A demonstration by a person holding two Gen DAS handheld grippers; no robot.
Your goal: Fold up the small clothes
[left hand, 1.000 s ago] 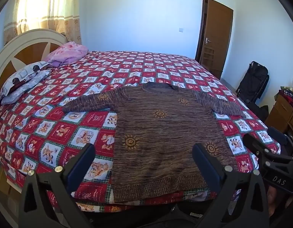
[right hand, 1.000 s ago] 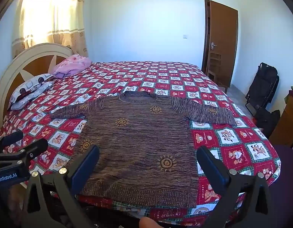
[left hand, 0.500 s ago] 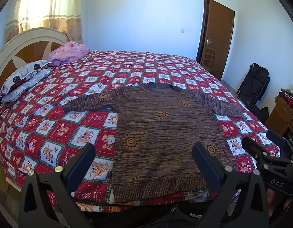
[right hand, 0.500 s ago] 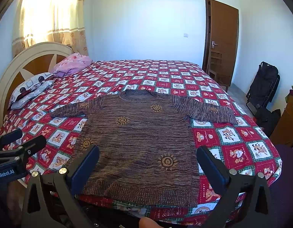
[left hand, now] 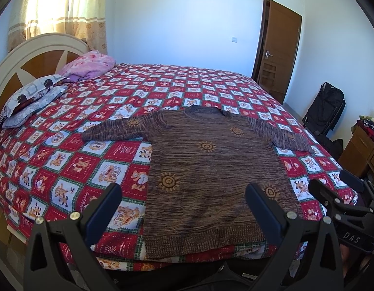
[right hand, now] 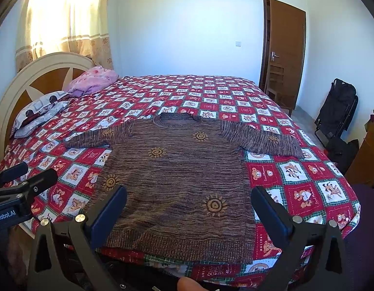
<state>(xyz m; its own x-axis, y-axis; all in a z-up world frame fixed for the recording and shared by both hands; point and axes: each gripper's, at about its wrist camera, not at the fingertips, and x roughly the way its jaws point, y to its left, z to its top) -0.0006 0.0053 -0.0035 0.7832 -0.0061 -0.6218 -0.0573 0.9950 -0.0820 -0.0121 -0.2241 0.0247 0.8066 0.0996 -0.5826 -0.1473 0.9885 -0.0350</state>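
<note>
Pale blue walls enclose a wide bed under a red checked cartoon quilt. At its left stand a cream and wood headboard, pillows and sunlit curtains. A brown door, black folded chair and wooden dresser stand right.

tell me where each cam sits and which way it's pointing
Left wrist: on the left gripper at the bed's near edge, looking across the brown sweater toward the door; its open fingers frame the hem, and the right gripper shows at right.
Right wrist: on the right gripper, further right, facing the same way; the left gripper shows at left.
Shared: sweater, bedspread, headboard, pillows.
</note>
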